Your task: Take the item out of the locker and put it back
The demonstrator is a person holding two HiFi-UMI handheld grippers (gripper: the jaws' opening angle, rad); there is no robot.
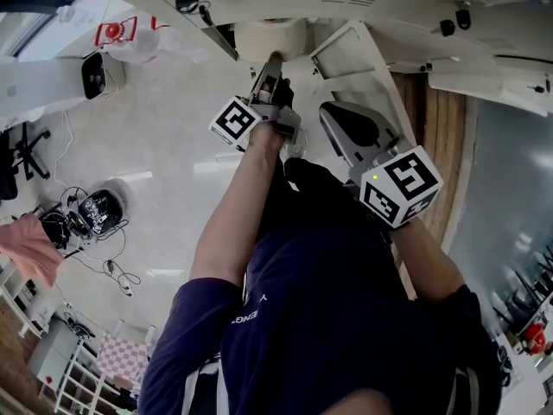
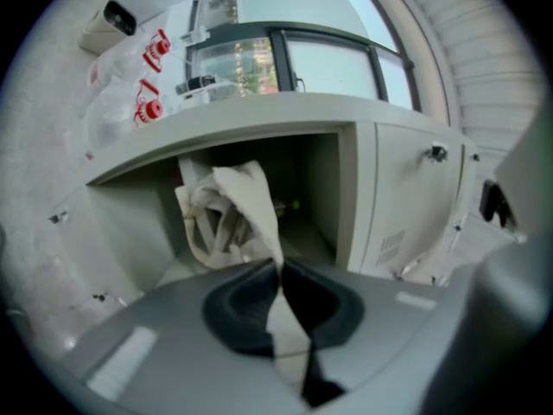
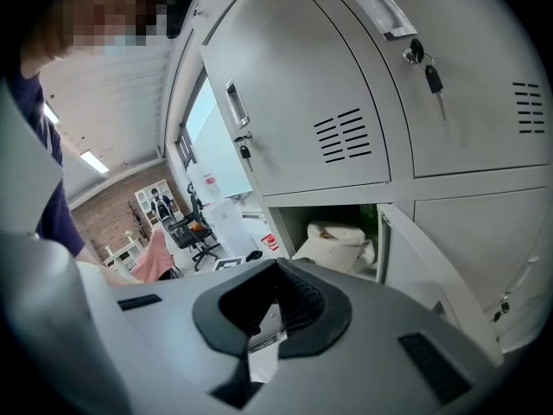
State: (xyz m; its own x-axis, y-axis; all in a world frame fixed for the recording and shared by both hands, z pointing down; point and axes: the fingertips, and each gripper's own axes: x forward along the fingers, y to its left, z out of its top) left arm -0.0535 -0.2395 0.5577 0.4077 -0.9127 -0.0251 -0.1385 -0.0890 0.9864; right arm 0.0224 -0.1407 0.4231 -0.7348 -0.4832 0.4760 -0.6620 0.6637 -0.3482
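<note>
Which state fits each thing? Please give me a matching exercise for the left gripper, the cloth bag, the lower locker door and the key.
1 left gripper
2 cloth bag
3 lower locker door
4 key

a swung open
b hangs from a closed door's lock
c shut on a strip of the bag
d inside the open compartment

Pairs: 1-c, 2-d, 3-a, 4-b

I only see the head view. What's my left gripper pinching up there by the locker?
Observer: Your left gripper is shut on a cream cloth strip that runs back to the bag in the open compartment.
Operator: Is the locker above it open too?
Observer: No. In the right gripper view that door is closed, and a key hangs in its lock.
</note>
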